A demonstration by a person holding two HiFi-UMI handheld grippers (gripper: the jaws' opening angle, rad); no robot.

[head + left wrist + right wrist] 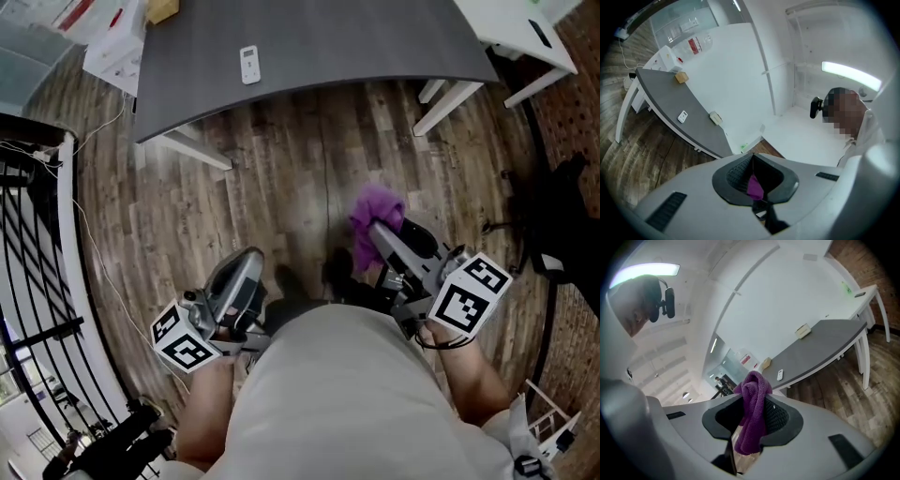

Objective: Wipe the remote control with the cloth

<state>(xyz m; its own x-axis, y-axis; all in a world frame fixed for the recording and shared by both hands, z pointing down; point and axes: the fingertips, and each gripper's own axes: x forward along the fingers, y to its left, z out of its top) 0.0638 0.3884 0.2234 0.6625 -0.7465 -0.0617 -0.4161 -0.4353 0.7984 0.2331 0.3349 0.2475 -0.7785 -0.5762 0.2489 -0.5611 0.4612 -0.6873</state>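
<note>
Approach step: the right hand-held gripper (379,232) grasps a crumpled purple cloth (375,206) mid-frame, the left hand-held gripper (246,269) clenched. The small white remote control (249,64) lies upper left on the curved grey bench (375,37); next, the cloth must reach it.

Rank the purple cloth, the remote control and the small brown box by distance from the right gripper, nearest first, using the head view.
1. purple cloth: clamped in the right gripper.
2. remote control: near edge of the grey table.
3. small brown box: far back, left.
</note>
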